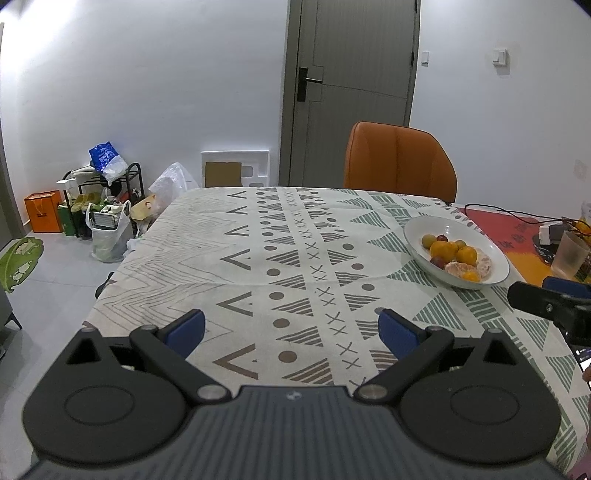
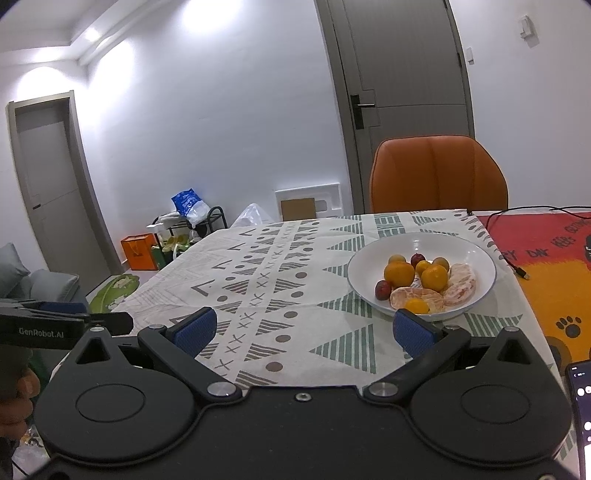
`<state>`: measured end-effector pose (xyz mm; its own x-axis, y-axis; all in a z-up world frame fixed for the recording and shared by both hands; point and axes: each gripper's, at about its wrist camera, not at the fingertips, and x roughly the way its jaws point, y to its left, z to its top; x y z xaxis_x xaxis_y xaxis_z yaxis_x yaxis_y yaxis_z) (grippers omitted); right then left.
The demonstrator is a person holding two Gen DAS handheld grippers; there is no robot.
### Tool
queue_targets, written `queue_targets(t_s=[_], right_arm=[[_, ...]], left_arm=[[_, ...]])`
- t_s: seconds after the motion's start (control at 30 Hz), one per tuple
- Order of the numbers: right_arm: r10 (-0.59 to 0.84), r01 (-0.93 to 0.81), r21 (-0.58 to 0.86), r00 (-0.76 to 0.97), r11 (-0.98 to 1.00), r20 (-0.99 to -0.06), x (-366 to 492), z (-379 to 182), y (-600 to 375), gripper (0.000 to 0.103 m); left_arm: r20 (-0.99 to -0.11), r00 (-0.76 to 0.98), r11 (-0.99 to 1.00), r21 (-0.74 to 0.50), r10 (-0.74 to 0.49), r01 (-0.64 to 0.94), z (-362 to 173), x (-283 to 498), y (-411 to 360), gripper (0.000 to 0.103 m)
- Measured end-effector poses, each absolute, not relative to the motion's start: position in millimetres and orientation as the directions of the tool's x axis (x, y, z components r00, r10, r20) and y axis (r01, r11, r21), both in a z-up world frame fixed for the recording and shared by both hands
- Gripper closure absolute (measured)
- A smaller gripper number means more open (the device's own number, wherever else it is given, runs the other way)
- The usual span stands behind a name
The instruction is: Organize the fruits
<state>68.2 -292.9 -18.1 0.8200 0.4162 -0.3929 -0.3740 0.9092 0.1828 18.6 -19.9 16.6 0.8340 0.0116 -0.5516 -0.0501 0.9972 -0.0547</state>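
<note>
The fruits (image 2: 424, 282) — whole oranges, peeled segments, small red and yellow plums — lie heaped in a white bowl (image 2: 476, 254) on the bench.

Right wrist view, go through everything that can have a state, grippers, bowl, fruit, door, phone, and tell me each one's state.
right gripper: open, holding nothing
left gripper: open, holding nothing
white bowl: upright, holding fruit
oranges: whole, unpeeled
peeled citrus: skin off
red plums: whole, in the bowl
grey door: shut
phone: screen lit
orange chair: pushed up to the table

Cool, even indoor light, ceiling glare on the wall (image 2: 207, 22), fisheye bending at edges, sharp focus
</note>
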Motion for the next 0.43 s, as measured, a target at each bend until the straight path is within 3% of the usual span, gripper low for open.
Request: queue_targets(t_s=[0.43], right_arm=[[0.413,-0.37,0.185,0.817,0.911,-0.402,68.3,-19.1,-293.5,0.0]], left_arm=[[-0.55,0.835,0.998,-0.058,-0.001,-0.037,15.2,19.5,-24.8,0.004]])
